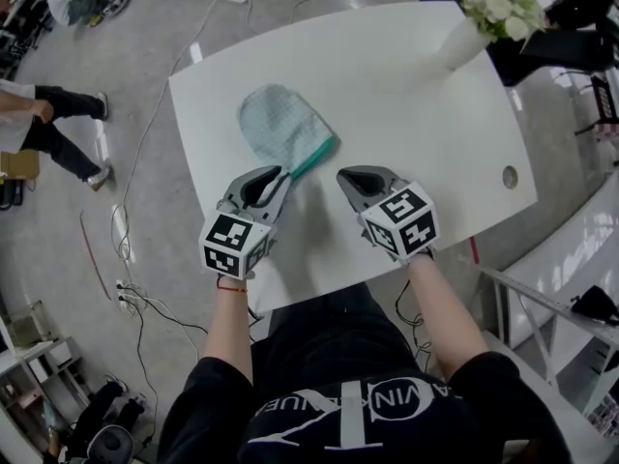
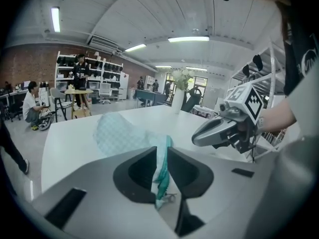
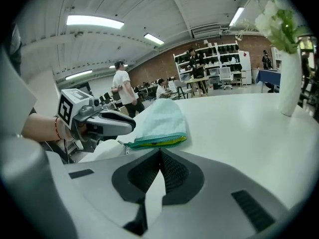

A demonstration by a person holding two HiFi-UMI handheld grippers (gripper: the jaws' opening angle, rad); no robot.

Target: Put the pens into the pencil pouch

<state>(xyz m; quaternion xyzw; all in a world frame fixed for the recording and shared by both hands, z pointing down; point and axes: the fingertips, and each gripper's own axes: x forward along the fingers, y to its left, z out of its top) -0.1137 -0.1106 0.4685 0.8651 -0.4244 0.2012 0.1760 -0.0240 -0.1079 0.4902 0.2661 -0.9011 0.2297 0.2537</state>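
Note:
A pale green checked pencil pouch [image 1: 280, 124] with a teal zipper edge lies flat on the white table [image 1: 416, 114]. My left gripper [image 1: 282, 177] is at the pouch's near zipper corner. In the left gripper view the jaws [image 2: 160, 156] stand a little apart, with the teal zipper edge [image 2: 162, 168] and its pull in the gap and no pad pressing on it. My right gripper [image 1: 343, 175] is to the right of the pouch, shut and empty, its pads meeting [image 3: 159, 153] short of the zipper edge [image 3: 157, 142]. No pens show in any view.
A white vase of white flowers [image 1: 464, 37] stands at the table's far right corner. A round cable hole [image 1: 510, 176] is near the right edge. Cables [image 1: 126, 249] lie on the floor at the left, where a person's legs [image 1: 58, 133] show.

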